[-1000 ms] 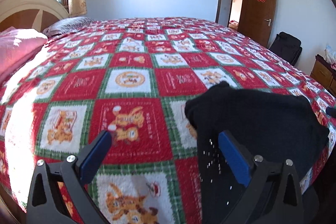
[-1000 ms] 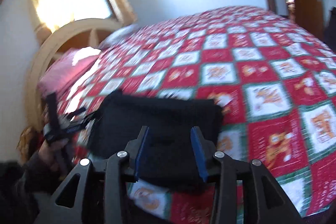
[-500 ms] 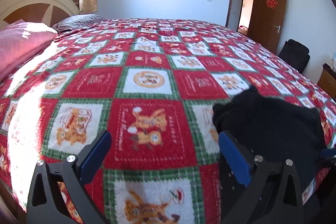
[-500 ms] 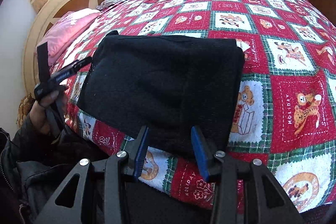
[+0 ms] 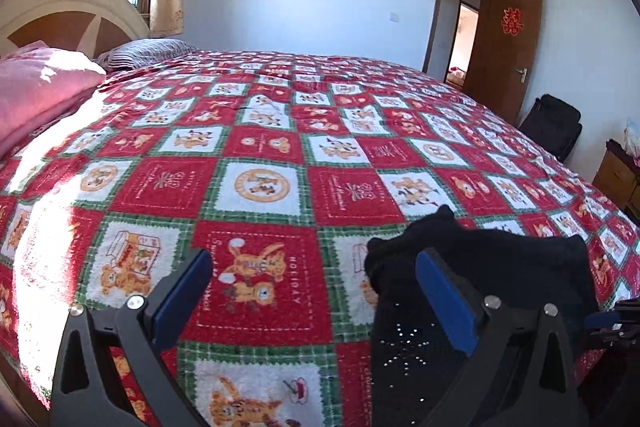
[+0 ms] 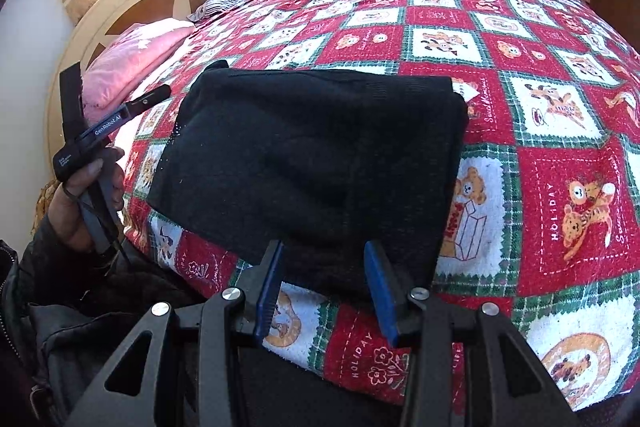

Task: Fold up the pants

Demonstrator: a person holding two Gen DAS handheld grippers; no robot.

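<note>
Pants (image 6: 312, 163) folded into a black block, long side across the bed (image 6: 520, 75) edge, near end hidden behind both empty, spread grippers, left gripper (image 5: 312, 291) and right gripper (image 6: 324, 287).

Left gripper (image 5: 312, 291): jaws standing wide apart, nothing lying between blue pads (image 5: 182, 297), hovering over bedspread (image 5: 260, 147), red-white-green checked, bear motifs. Black pants (image 5: 492, 267): lying folded at near right edge of bed, partly hiding behind right finger. Pink pillow (image 5: 36, 91) and striped pillow (image 5: 148, 51) resting by headboard (image 5: 68, 3). Brown door (image 5: 508, 47) standing open at far right; black bag (image 5: 554, 123) sitting beside it
</note>
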